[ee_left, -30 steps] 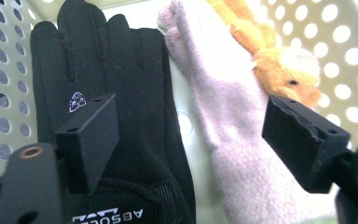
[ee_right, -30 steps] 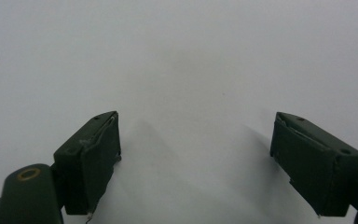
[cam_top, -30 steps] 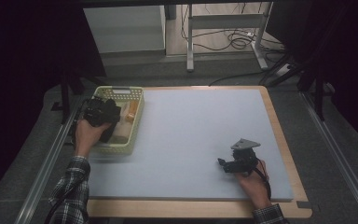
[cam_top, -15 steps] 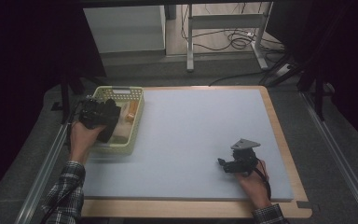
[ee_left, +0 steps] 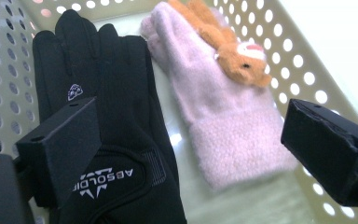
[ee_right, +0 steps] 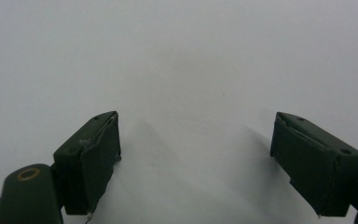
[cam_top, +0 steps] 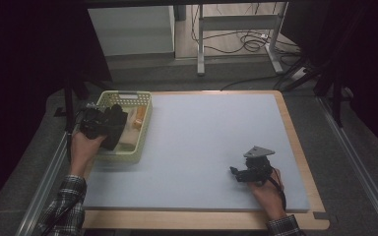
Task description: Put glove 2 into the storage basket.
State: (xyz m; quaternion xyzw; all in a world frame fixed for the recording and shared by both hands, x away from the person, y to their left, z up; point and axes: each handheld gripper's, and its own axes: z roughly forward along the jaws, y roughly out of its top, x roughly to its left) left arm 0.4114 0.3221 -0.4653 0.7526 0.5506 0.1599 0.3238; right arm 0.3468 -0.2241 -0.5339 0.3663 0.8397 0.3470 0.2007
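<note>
Hovering open — left tool (ee_left: pixel 186 140) over black glove (ee_left: pixel 116 116).

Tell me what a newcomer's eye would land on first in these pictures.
First, the pale perforated basket at the mat's far left corner, holding a black glove beside a fuzzy pink glove with a small orange plush animal on it. The left gripper hangs over them, its jaws having just opened, clamping nothing. The right gripper rests open on the bare blue-grey mat.
</note>
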